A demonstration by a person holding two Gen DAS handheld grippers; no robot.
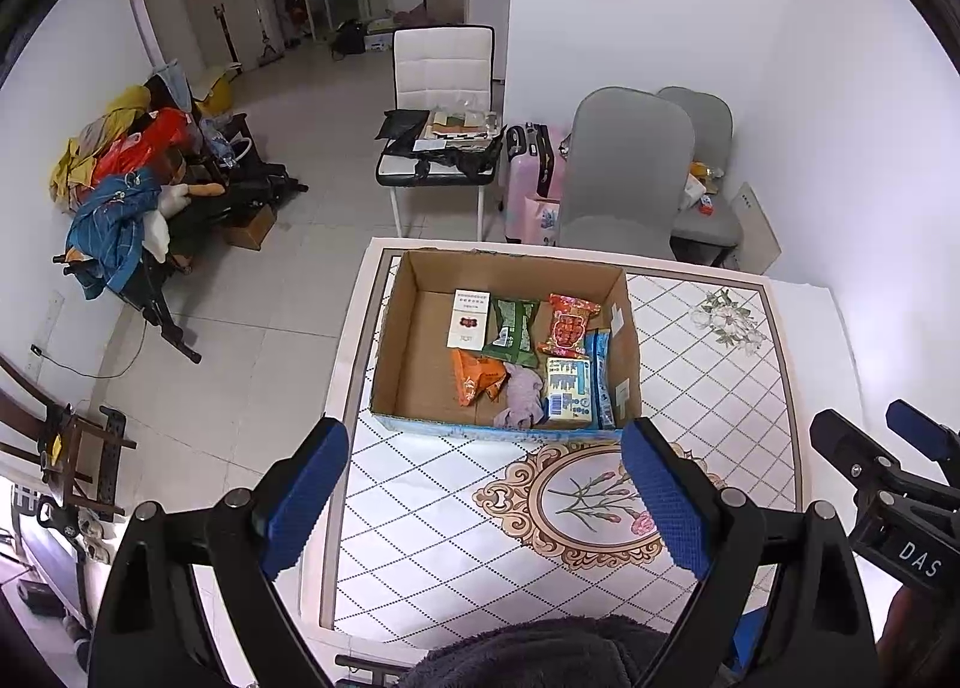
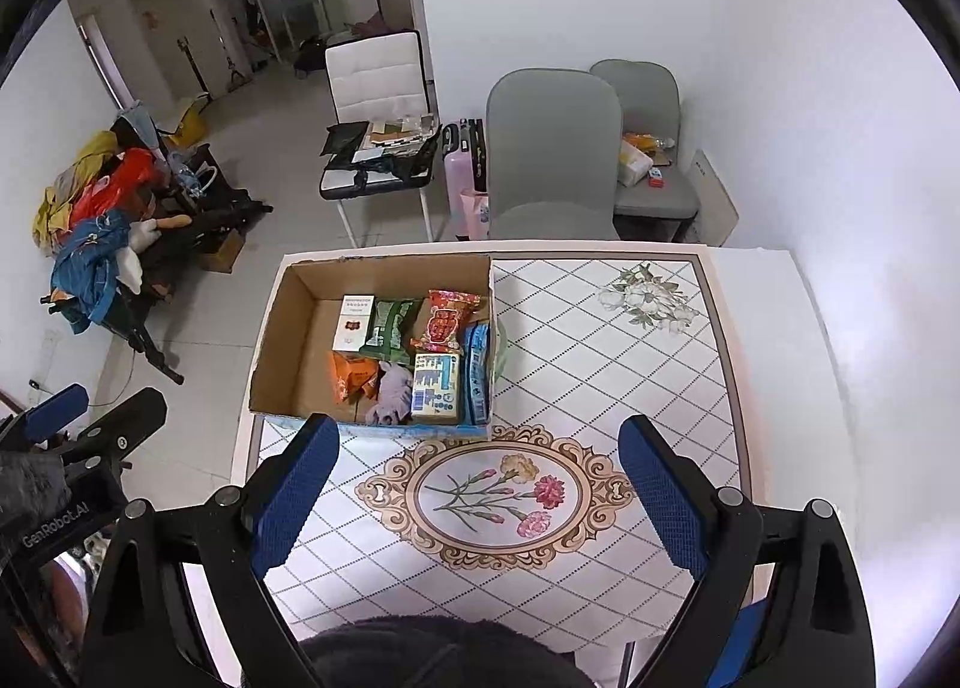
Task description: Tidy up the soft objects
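Observation:
An open cardboard box [image 1: 401,322] [image 2: 282,328] stands at the far left of the tiled table. Inside lie a white carton [image 1: 468,319], a green packet [image 1: 511,331], a red packet [image 1: 570,325], an orange packet [image 1: 477,376], a purple cloth [image 1: 521,395] [image 2: 393,391], a yellow-blue pack [image 1: 569,393] and a blue pack [image 1: 603,382]. My left gripper [image 1: 486,448] is open and empty, held above the table just before the box. My right gripper [image 2: 480,448] is open and empty, to its right, over the flower medallion [image 2: 492,496].
The table [image 2: 630,364] meets a white wall on the right. Two grey chairs [image 1: 624,172] and a white chair [image 1: 441,106] with clutter stand behind it. A pink suitcase [image 1: 528,184] and a clothes pile [image 1: 120,178] are on the floor to the left.

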